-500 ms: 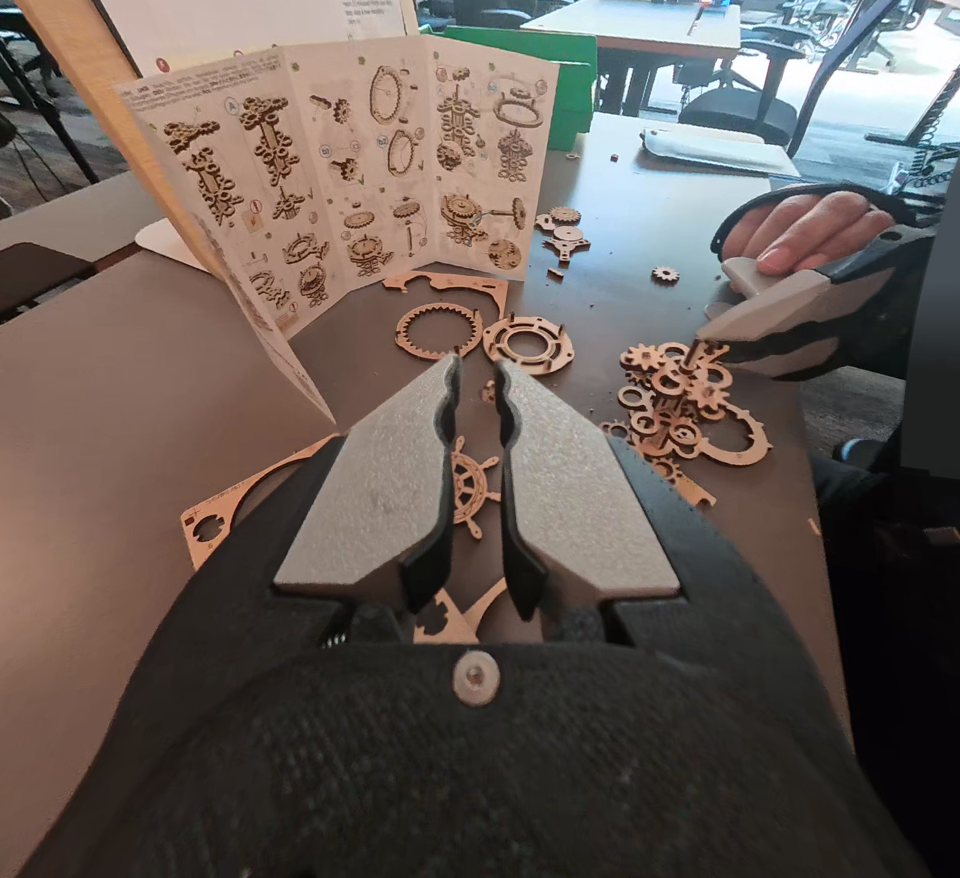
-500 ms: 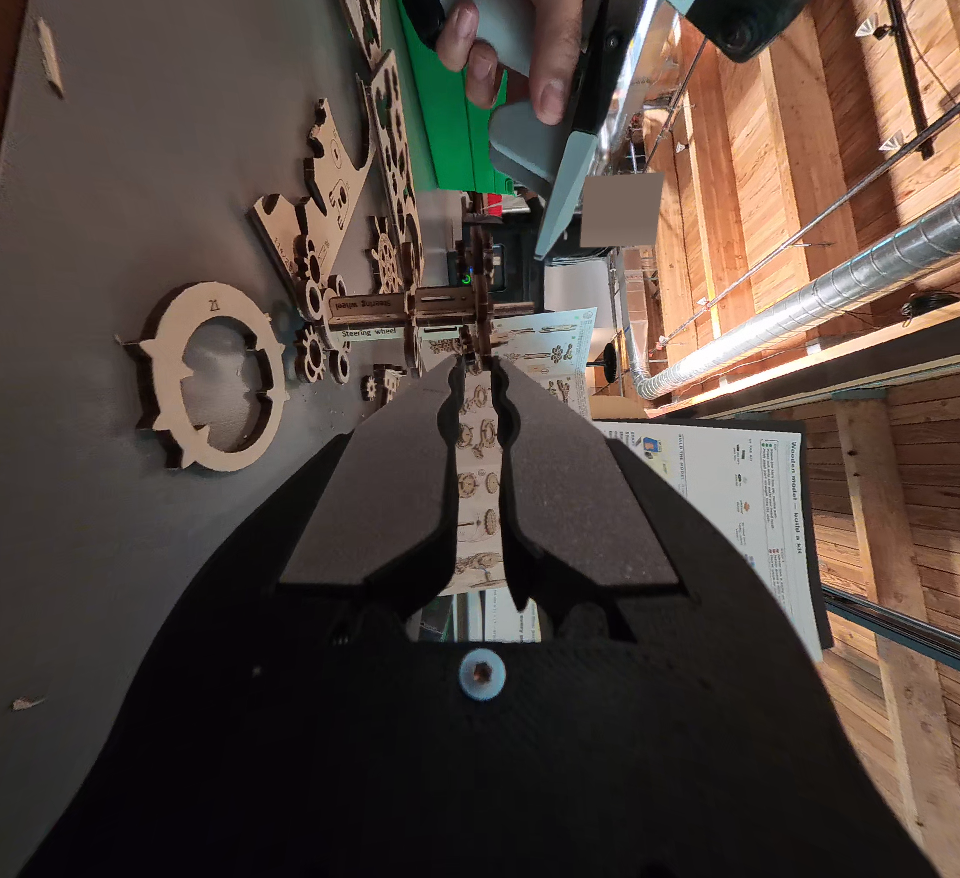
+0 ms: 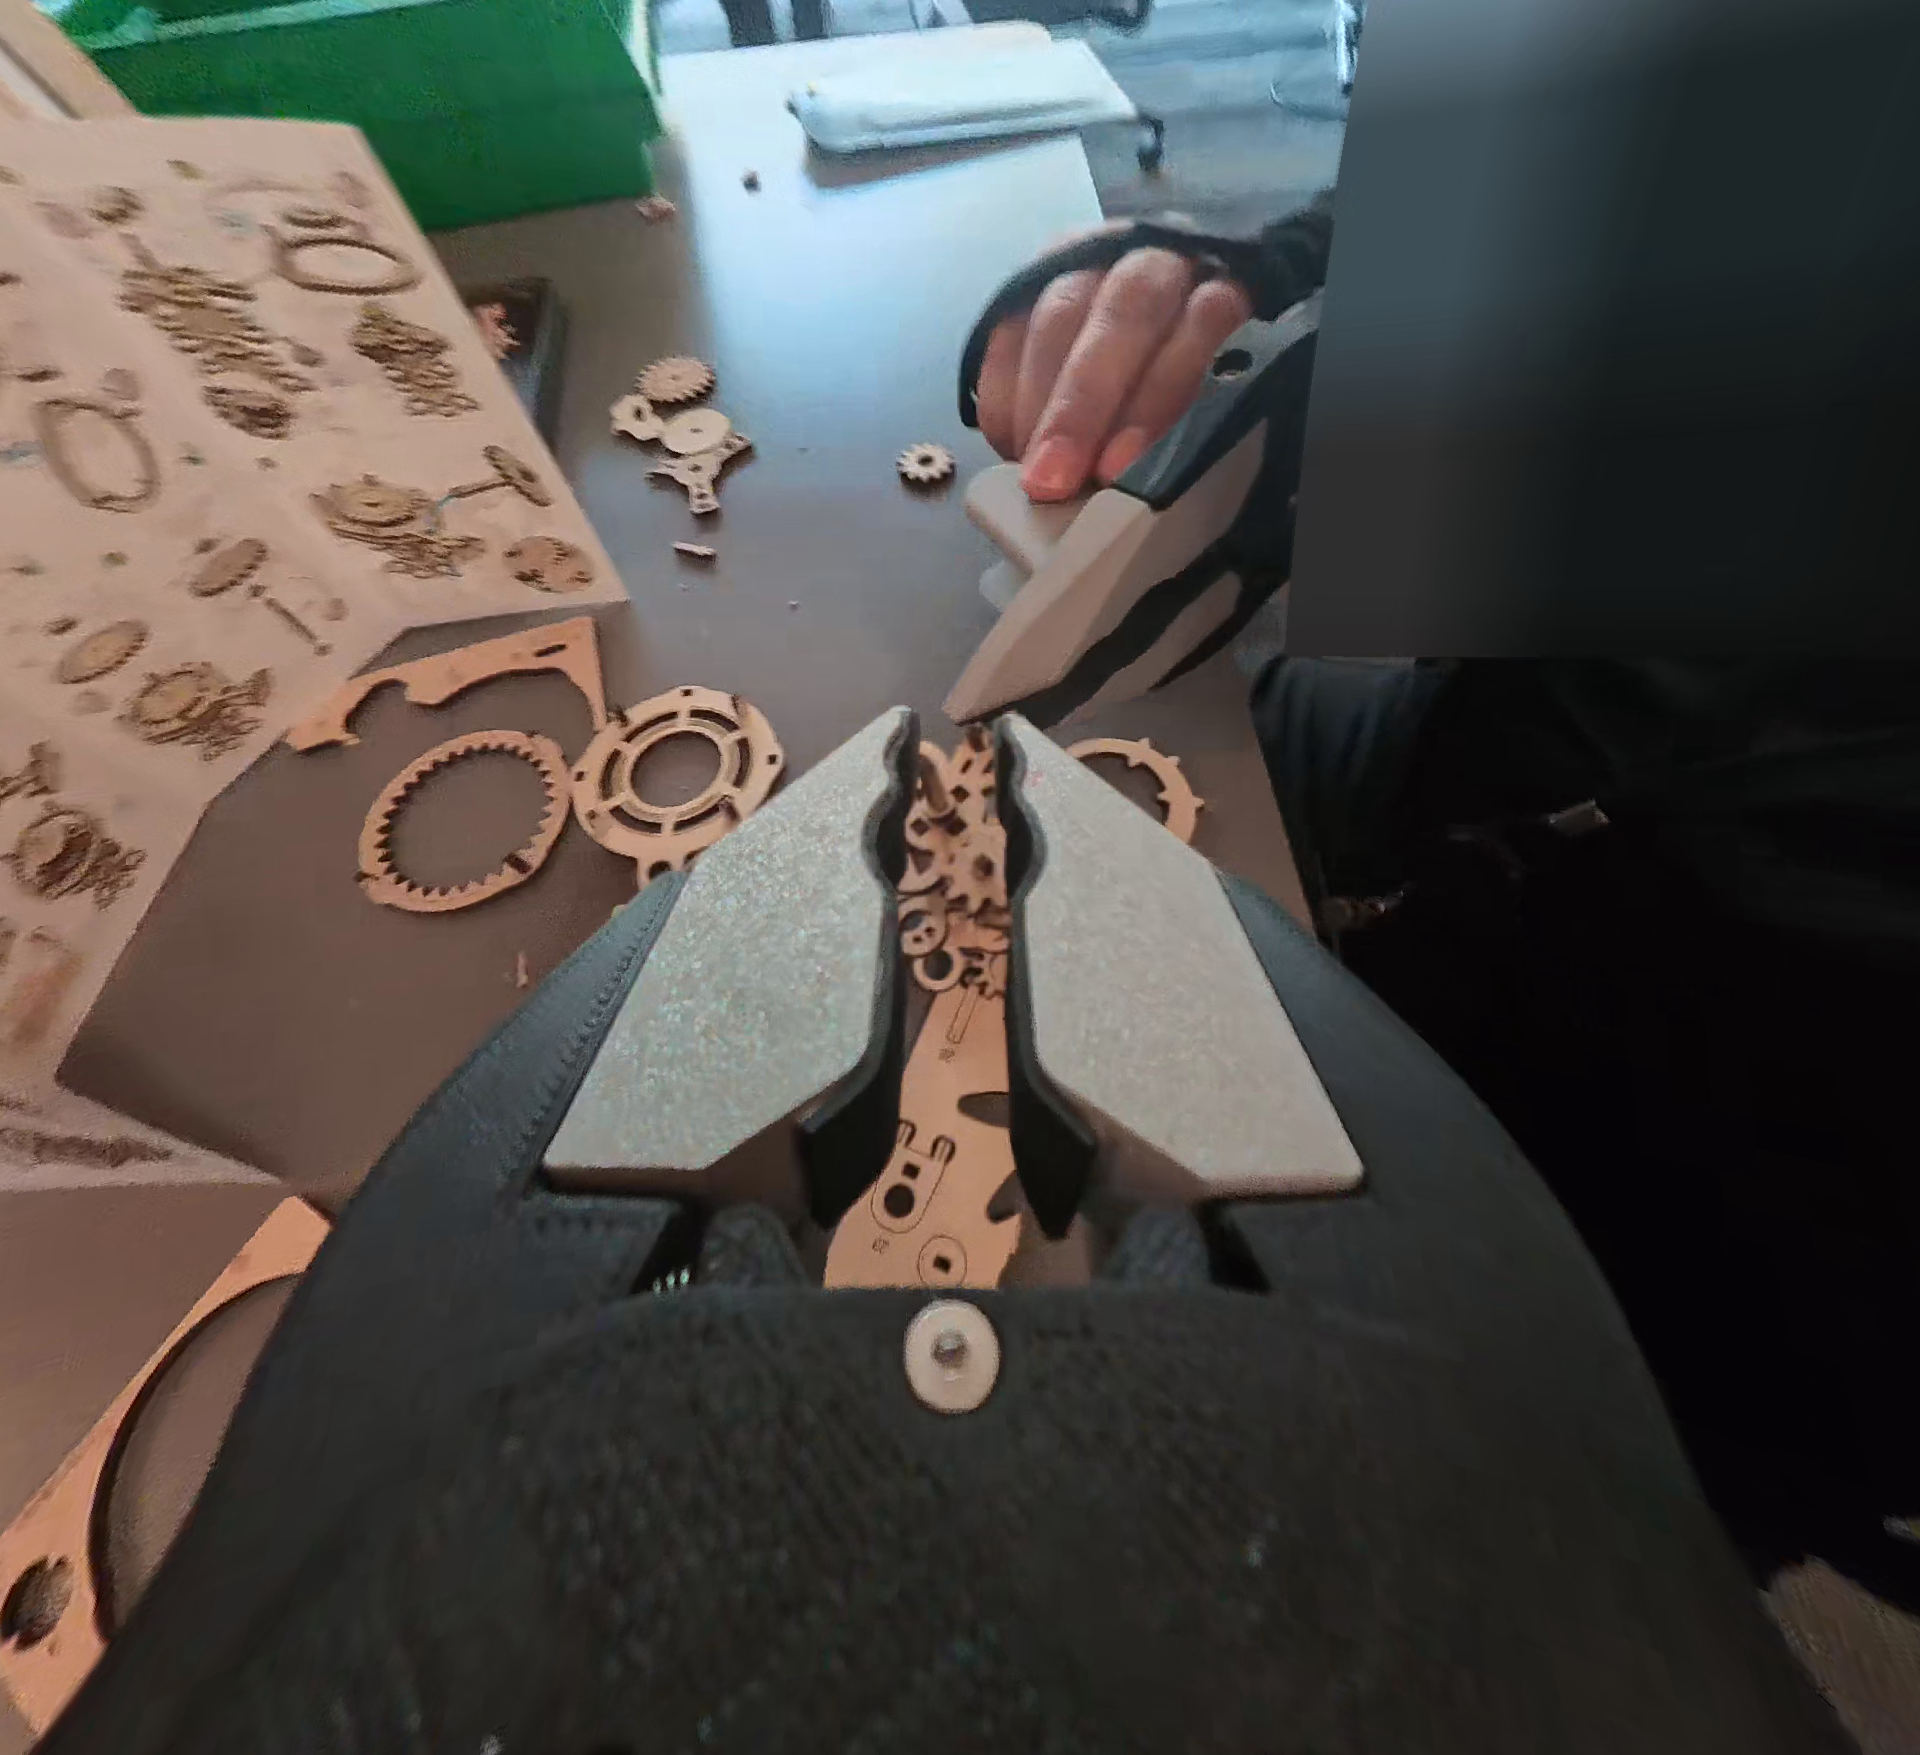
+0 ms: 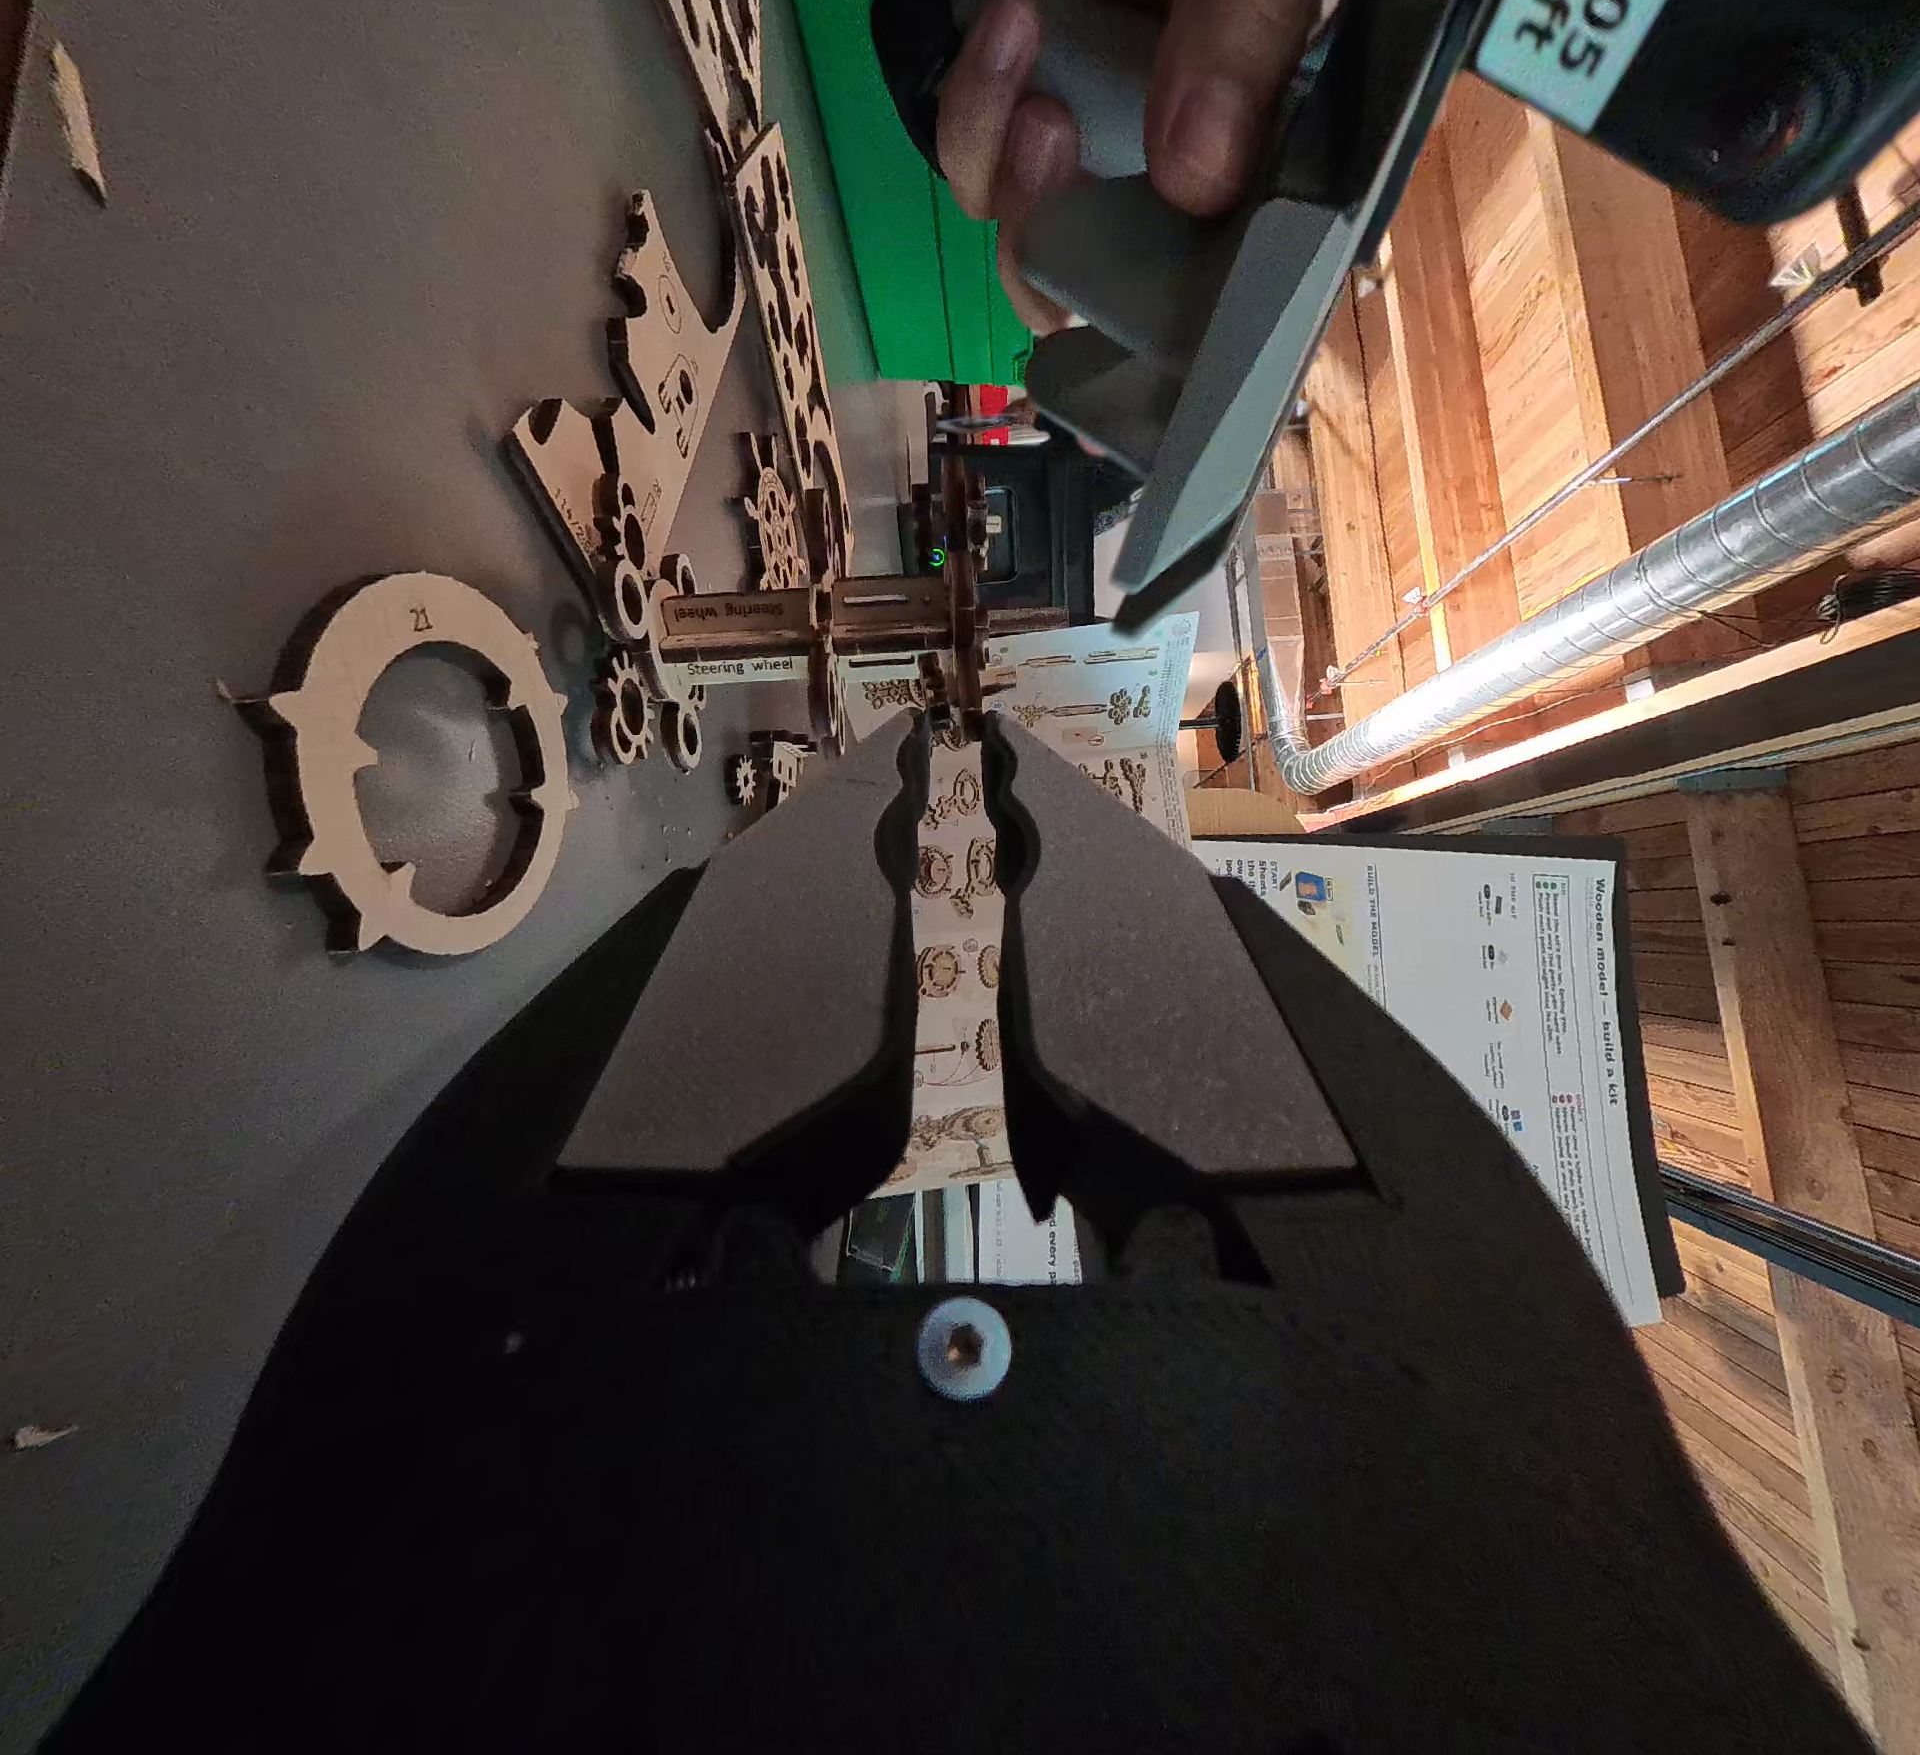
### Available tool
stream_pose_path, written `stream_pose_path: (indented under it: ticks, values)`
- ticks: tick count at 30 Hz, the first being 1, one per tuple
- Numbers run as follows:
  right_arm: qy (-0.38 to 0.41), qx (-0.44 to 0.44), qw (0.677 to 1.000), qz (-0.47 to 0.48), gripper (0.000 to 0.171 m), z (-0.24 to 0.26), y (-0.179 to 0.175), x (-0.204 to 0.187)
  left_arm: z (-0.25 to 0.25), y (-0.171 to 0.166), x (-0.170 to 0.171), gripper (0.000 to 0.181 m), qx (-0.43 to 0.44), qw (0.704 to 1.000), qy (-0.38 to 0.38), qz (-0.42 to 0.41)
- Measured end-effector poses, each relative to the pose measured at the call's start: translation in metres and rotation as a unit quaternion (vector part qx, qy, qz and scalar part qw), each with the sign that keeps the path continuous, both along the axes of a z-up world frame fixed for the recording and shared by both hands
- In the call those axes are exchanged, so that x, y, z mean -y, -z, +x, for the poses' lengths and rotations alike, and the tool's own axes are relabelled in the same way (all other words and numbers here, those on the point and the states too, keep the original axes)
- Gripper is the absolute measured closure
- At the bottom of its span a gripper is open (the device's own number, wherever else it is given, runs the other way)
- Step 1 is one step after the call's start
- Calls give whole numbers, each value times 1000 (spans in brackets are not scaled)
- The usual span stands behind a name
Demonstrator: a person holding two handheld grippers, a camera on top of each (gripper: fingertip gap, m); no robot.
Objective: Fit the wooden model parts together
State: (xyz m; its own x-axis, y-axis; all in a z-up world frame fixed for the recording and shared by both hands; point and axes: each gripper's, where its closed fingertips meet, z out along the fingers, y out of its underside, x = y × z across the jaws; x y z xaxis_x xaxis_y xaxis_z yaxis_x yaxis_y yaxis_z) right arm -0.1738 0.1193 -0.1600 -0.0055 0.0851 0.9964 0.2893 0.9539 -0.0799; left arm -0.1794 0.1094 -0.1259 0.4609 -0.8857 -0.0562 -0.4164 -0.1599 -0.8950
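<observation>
Right wrist view: the right tool [image 4: 951, 731] is seen clamped at its tips on the upright wooden gear assembly [image 4: 914, 614], beside the notched ring [image 4: 416, 760] on the table [image 4: 260, 251]. The left tool [image 3: 954, 734] is held narrowly apart, gripping nothing, over loose wooden parts [image 3: 951, 858].

Toothed ring [image 3: 464, 823] left of spoked ring [image 3: 677, 777]

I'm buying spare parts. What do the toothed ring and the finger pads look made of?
Toothed ring: thin plywood, it seems, with a pale matte face and darker cut edges that hint at laser cutting. Pads on the left fingers: grey with a speckled, grainy, matte surface, possibly foam or rubber; uncertain.
</observation>
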Motion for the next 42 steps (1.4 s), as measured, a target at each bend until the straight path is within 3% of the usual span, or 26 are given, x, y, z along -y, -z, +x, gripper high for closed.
stream_pose_path:
  ticks: [13,22,34,38,42]
  values:
    - [1,0,1000,11,167,1,1,1,15,26,-4,174,-141,989,44,-32]
    - [8,3,1000,2,166,0,3,-3,17,26,-6,181,-106,992,58,-40]
    - [-14,2,993,-114,148,3,-3,-10,5,25,-16,180,-42,997,51,-42]
    - [-42,10,953,-299,147,9,-8,-22,3,27,-20,180,-32,998,44,-41]
    - [-80,29,860,-503,141,12,-12,-32,2,29,-20,180,-28,998,49,-34]
